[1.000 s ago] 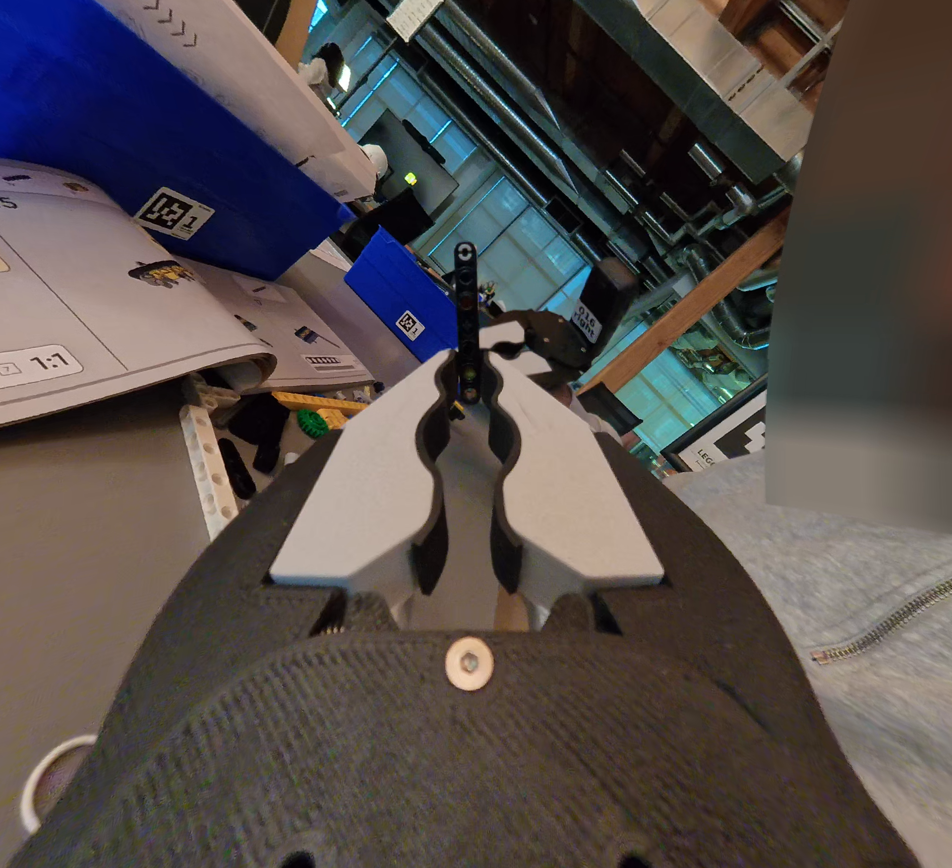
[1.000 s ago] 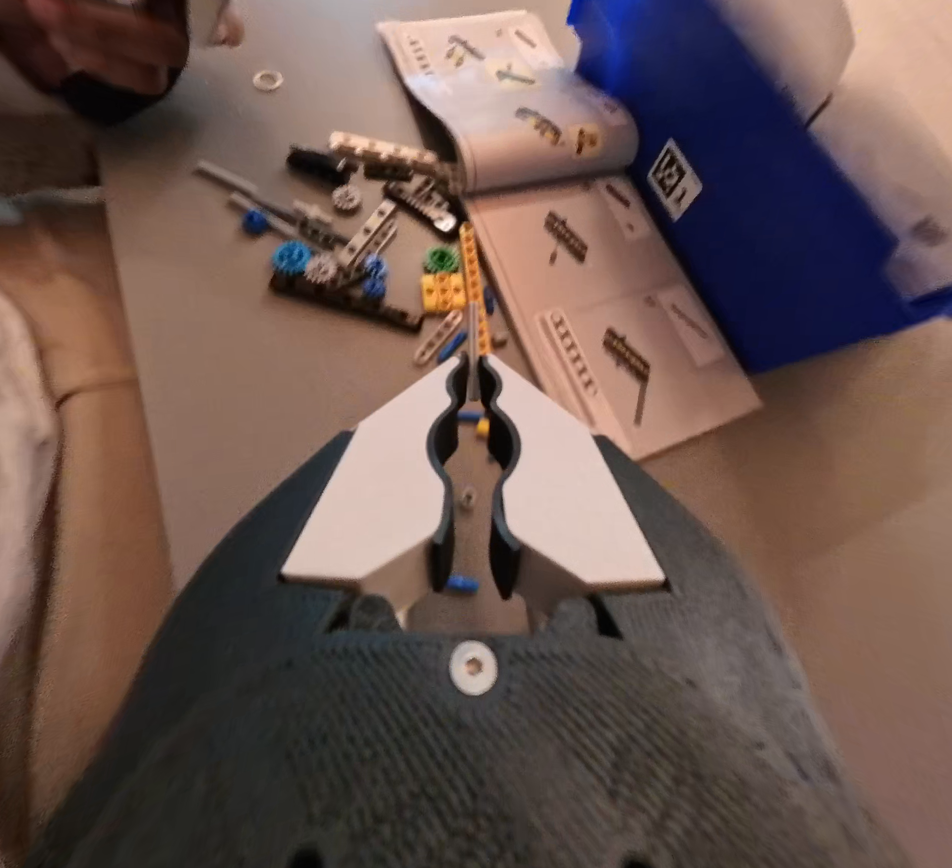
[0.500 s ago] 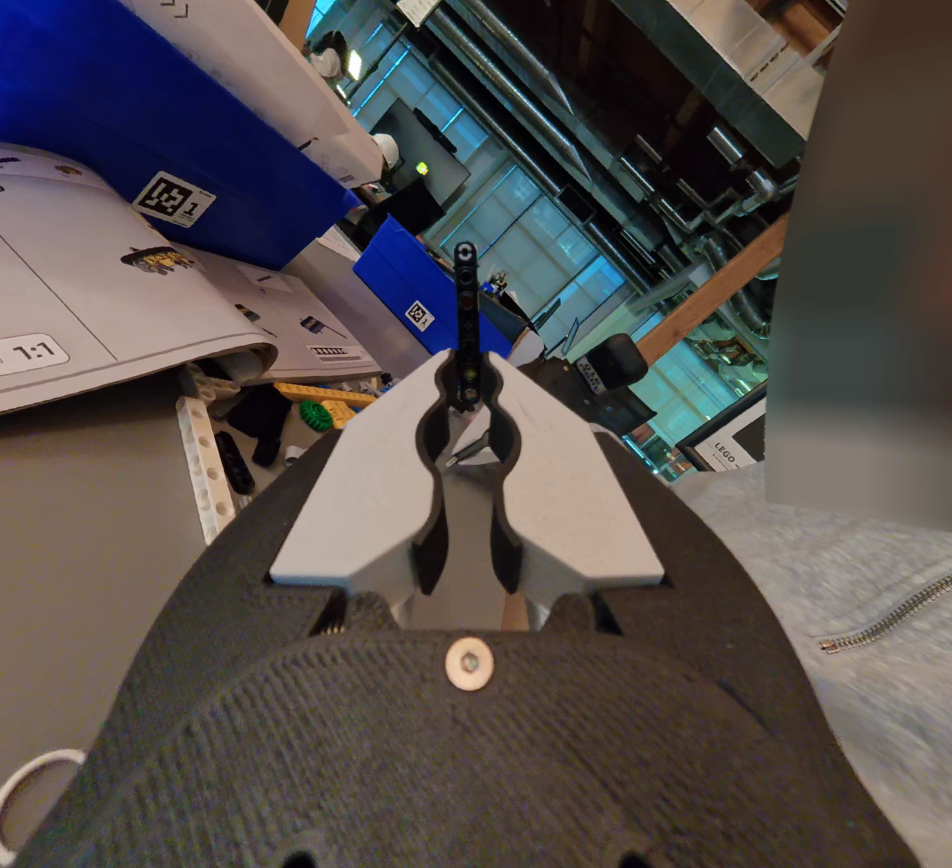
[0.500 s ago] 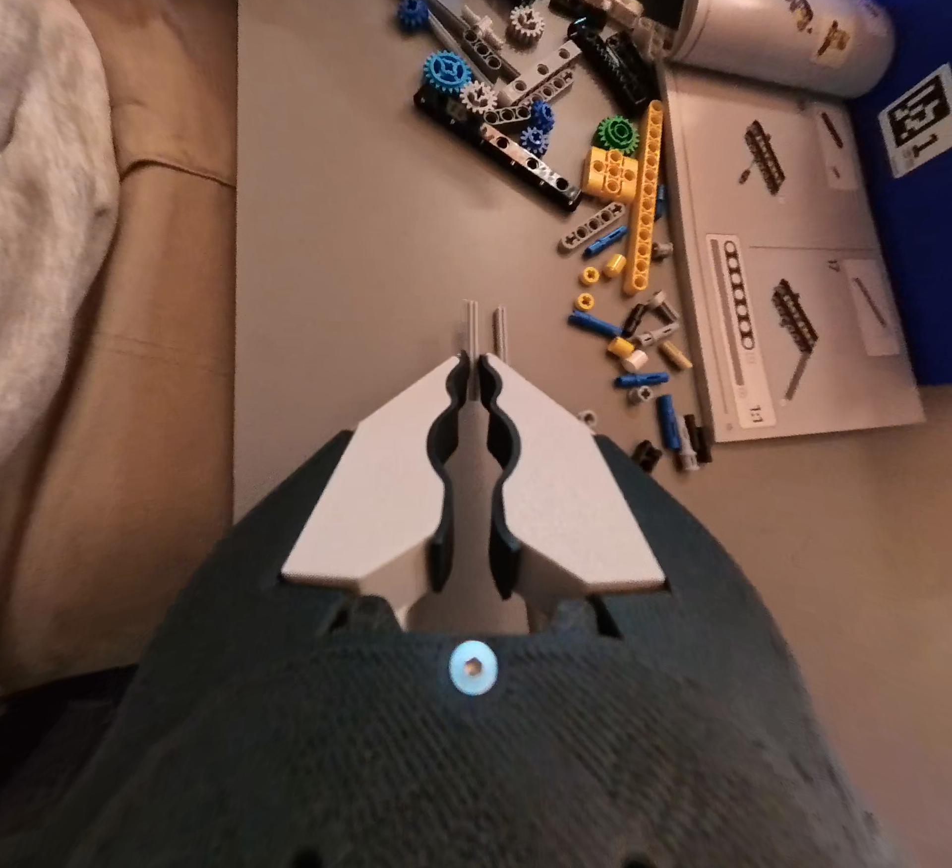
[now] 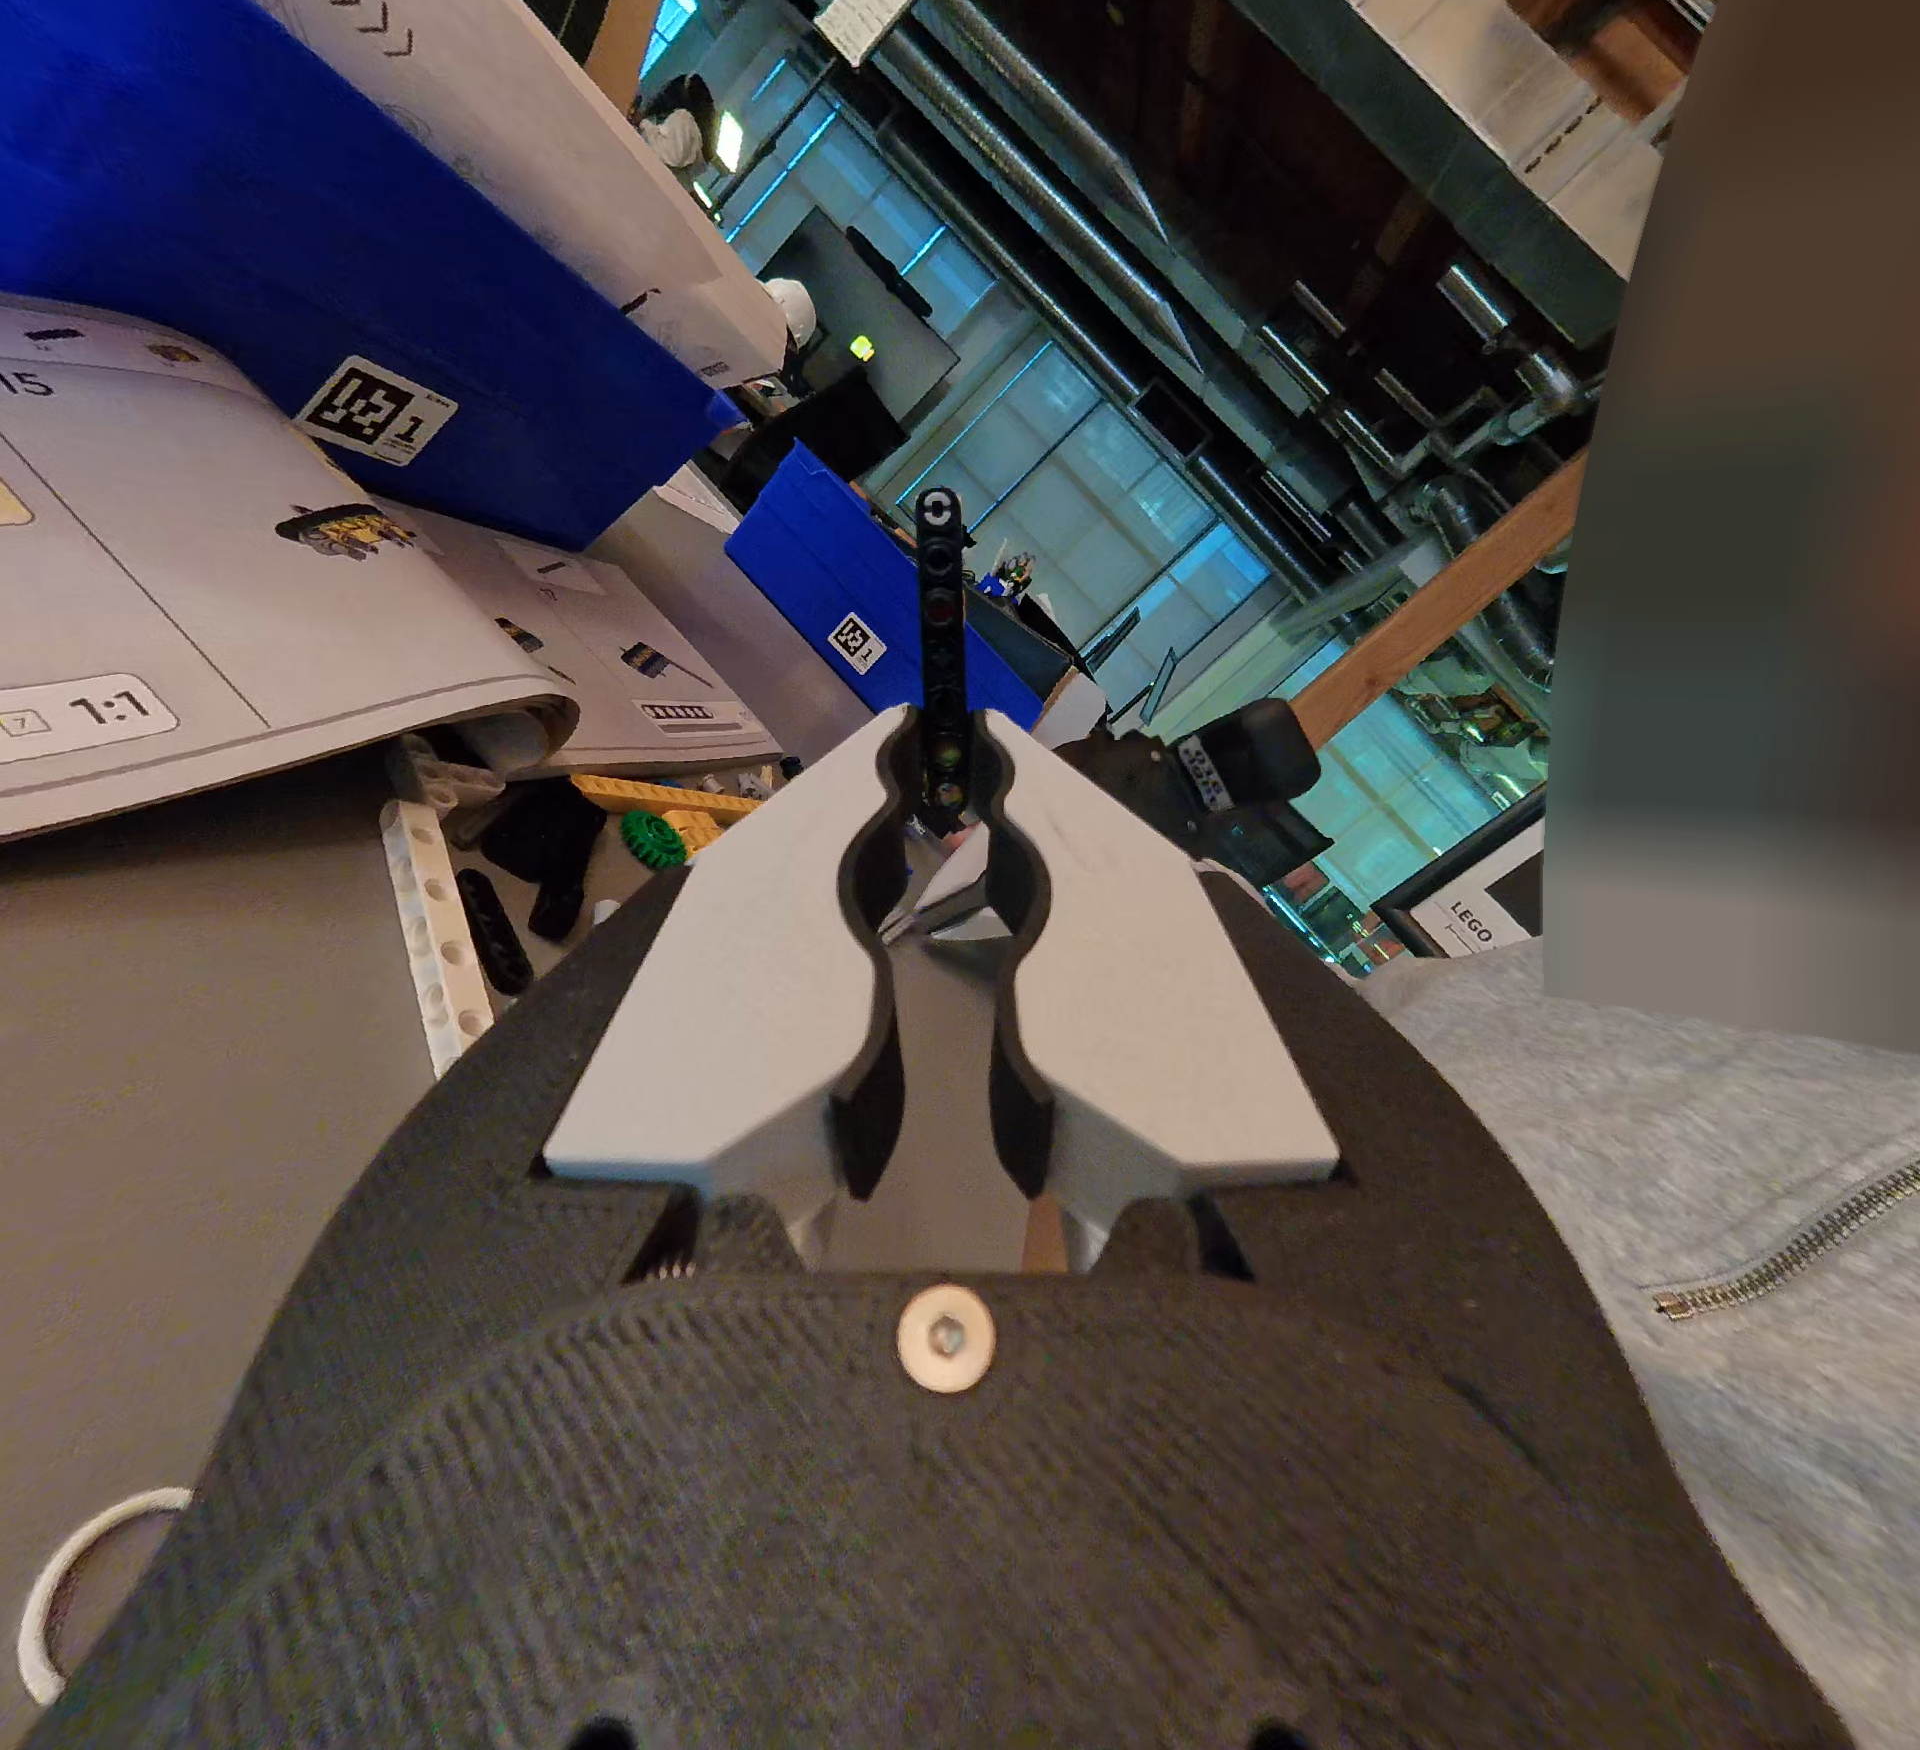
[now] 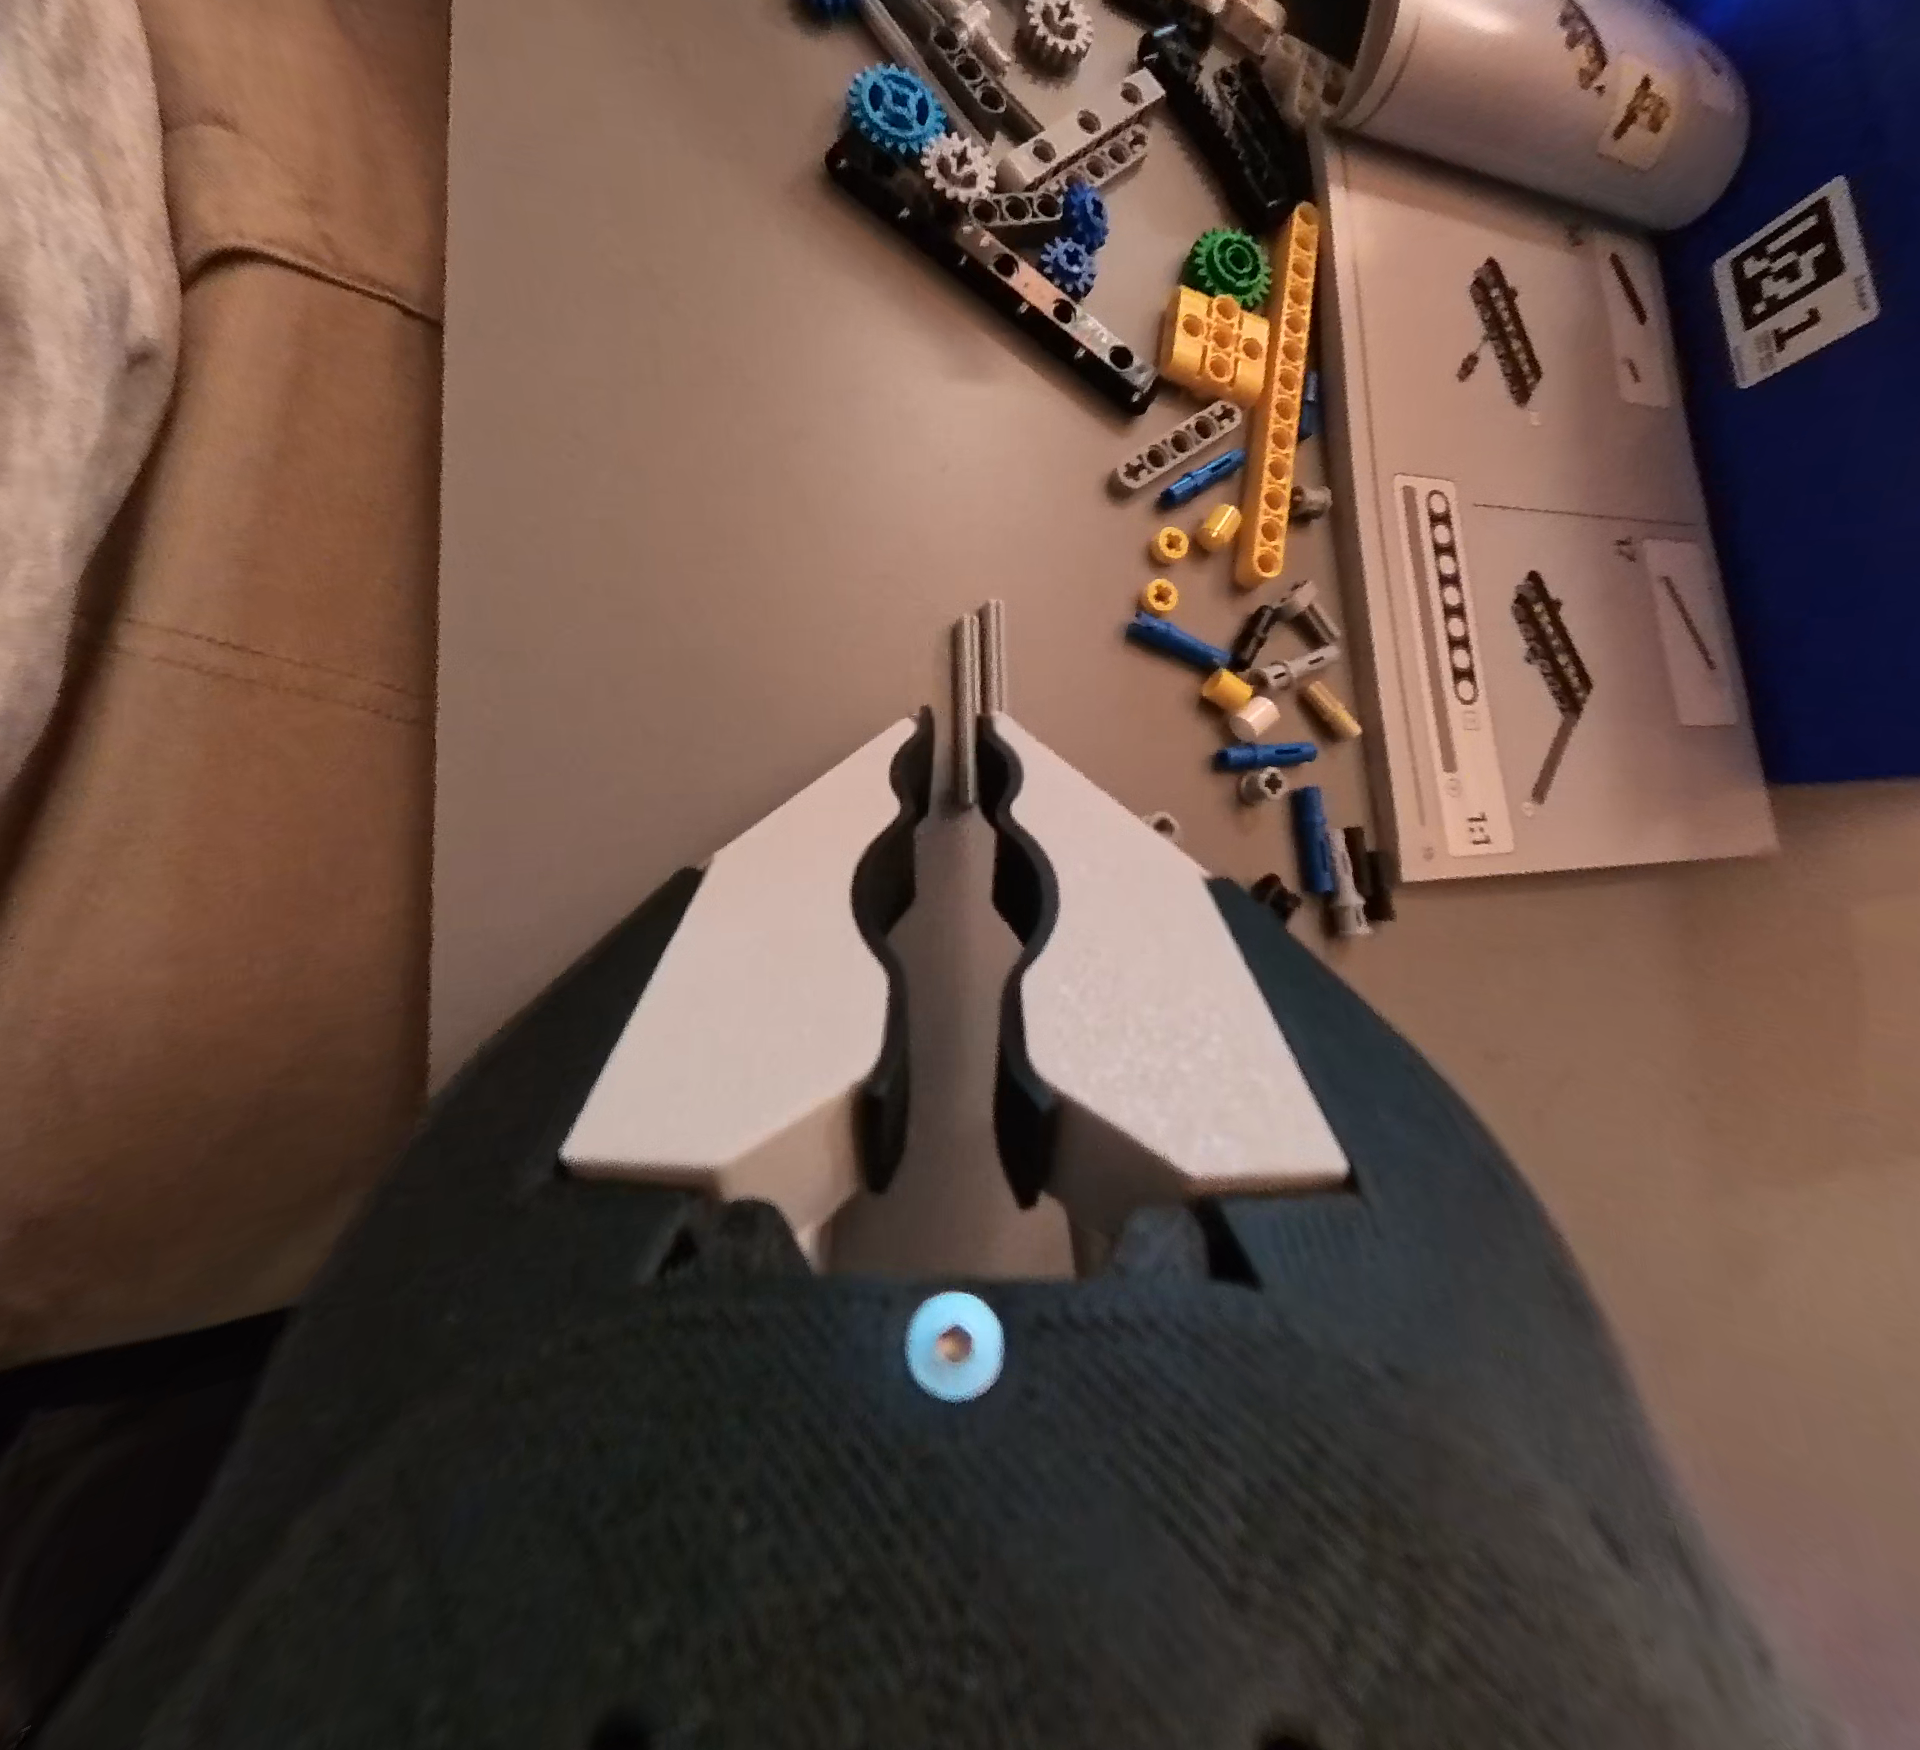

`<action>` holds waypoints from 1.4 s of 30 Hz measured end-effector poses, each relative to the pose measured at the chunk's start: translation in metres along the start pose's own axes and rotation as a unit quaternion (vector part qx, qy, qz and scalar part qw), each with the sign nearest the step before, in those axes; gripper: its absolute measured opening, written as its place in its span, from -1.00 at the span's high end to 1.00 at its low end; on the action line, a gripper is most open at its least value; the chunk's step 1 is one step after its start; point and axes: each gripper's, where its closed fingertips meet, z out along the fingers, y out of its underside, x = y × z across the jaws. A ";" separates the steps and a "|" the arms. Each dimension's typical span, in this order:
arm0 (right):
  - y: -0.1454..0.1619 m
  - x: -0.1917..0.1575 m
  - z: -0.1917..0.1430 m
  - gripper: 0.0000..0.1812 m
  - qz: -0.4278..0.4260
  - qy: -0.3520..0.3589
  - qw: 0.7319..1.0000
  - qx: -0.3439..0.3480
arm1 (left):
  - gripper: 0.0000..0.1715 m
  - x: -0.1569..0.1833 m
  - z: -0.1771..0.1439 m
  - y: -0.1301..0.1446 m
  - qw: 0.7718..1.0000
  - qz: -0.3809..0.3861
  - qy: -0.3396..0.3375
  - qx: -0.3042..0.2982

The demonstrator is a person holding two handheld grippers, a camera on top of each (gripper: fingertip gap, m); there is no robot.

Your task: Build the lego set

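Left wrist view: left tool [image 5: 943,755] pinches an upright black beam [image 5: 939,620] at centre. Right tool [image 6: 966,744] pinches a grey axle [image 6: 975,672] over the desk [image 6: 665,474].

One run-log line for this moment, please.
left gripper: shut on black beam | right gripper: shut on grey axle | loose parts on table

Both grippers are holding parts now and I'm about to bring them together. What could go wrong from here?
1. The left gripper pinches the black beam only at its lower end; pushing against it may pivot it or make it slip.
2. The right gripper holds the thin grey axle near its tips, so it could tilt or drop onto the table.
3. Loose pins lie close beside the right gripper; a low sweep could scatter them.
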 end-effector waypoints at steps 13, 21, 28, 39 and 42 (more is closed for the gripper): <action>0.017 0.005 -0.007 0.94 0.070 0.049 0.996 -0.022 | 0.93 0.000 0.000 0.001 1.000 -0.004 0.003 -0.001; 0.016 0.006 -0.001 1.00 0.068 0.046 0.996 -0.032 | 0.93 0.000 0.000 0.000 1.000 -0.002 0.002 0.000; 0.015 0.004 -0.001 1.00 0.069 0.039 0.996 -0.029 | 0.93 0.000 0.001 0.000 1.000 -0.004 0.002 0.000; 0.001 -0.003 0.000 1.00 0.070 0.027 0.997 -0.009 | 0.93 0.000 0.001 0.000 1.000 -0.004 0.003 0.001; -0.008 -0.006 0.002 1.00 0.069 0.023 0.997 0.002 | 0.93 -0.001 0.000 -0.001 1.000 -0.003 0.003 0.002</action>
